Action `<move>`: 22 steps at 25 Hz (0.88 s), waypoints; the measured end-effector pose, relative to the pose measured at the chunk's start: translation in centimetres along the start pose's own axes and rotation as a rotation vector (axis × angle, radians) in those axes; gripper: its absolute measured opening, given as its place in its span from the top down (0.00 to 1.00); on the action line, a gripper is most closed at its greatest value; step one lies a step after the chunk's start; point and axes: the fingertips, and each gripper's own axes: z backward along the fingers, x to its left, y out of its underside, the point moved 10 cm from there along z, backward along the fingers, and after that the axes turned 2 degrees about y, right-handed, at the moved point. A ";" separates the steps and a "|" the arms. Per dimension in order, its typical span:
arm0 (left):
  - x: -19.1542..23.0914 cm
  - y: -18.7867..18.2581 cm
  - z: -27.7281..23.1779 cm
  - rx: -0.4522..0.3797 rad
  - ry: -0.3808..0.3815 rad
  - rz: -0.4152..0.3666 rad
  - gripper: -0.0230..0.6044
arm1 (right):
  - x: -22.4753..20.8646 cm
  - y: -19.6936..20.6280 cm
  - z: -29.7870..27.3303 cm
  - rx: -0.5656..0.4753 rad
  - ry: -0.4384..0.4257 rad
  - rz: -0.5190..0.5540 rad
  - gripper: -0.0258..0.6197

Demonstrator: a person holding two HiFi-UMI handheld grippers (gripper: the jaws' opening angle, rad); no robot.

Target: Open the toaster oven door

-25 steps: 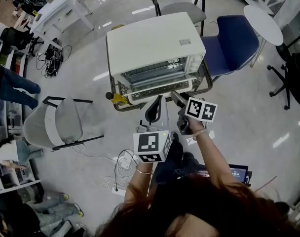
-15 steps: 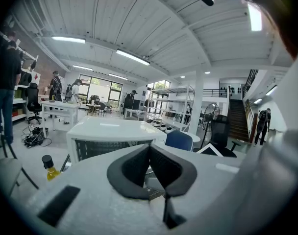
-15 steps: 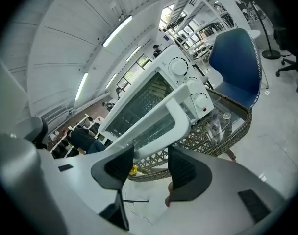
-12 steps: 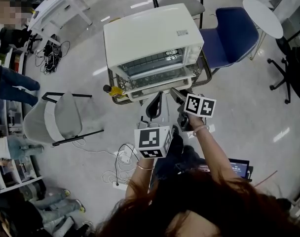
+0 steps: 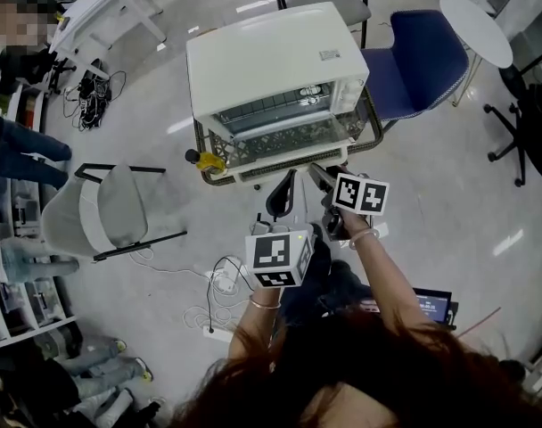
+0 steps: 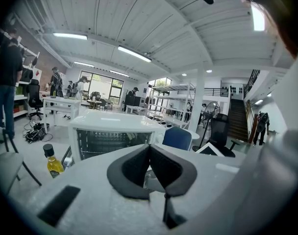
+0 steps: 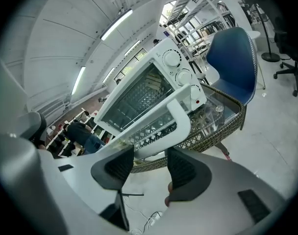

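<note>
Seen from the head view: a white box-shaped toaster oven (image 5: 271, 61) near the top centre, front turned toward the person. Sits on a glass tabletop with a dark woven wicker rim (image 5: 375, 134). Glass oven door (image 5: 284, 141) apparently leaning out a little at its top edge, so part open rather than flat against the body. Long white bar handle (image 5: 284, 169) along the door edge nearest the person.

Right gripper (image 5: 317, 171) held up at the right end of that handle, its marker cube just behind. In the right gripper view, jaws spread well apart and clamped on nothing (image 7: 149, 153). White handle (image 7: 181, 116) crossing just beyond the gap between the two black pads; contact with either pad impossible to tell. Behind it the mesh-backed door glass (image 7: 134, 99) and two round knobs on the oven's right side.

Left gripper (image 5: 285, 184) held lower and to the left, pointing at the oven front but short of it. In the left gripper view, black pads pressed together at the tips (image 6: 149, 148), nothing between them, with the oven (image 6: 110, 126) beyond.

Small bottle of yellow oil with a black cap (image 5: 204, 160) upright on the tabletop at the oven's front left corner. Blue padded chair (image 5: 414, 61) just right of the tabletop. Grey folding chair (image 5: 102, 217) well off to the left on the pale floor. White cables and a plug strip (image 5: 222, 292) on the floor near the person's feet.
</note>
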 end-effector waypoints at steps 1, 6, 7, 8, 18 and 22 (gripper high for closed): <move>0.0 0.1 0.1 0.002 -0.001 0.002 0.94 | 0.0 0.1 0.0 0.002 0.003 0.001 0.64; -0.1 0.6 0.2 0.010 -0.001 0.007 0.94 | -0.2 0.5 0.0 0.015 0.014 0.009 0.64; -0.2 0.7 0.2 0.011 -0.001 0.009 0.94 | -0.3 0.6 0.1 0.019 0.016 0.010 0.64; -0.2 0.7 0.2 0.012 -0.001 0.011 0.94 | -0.4 0.7 0.1 0.023 0.019 0.009 0.64; 0.0 2.0 0.5 0.022 -0.014 0.031 0.94 | -1.5 2.2 -0.3 0.056 0.041 0.005 0.65; -0.1 2.6 0.7 0.025 -0.015 0.041 0.94 | -1.8 2.6 -0.2 0.066 0.044 0.005 0.65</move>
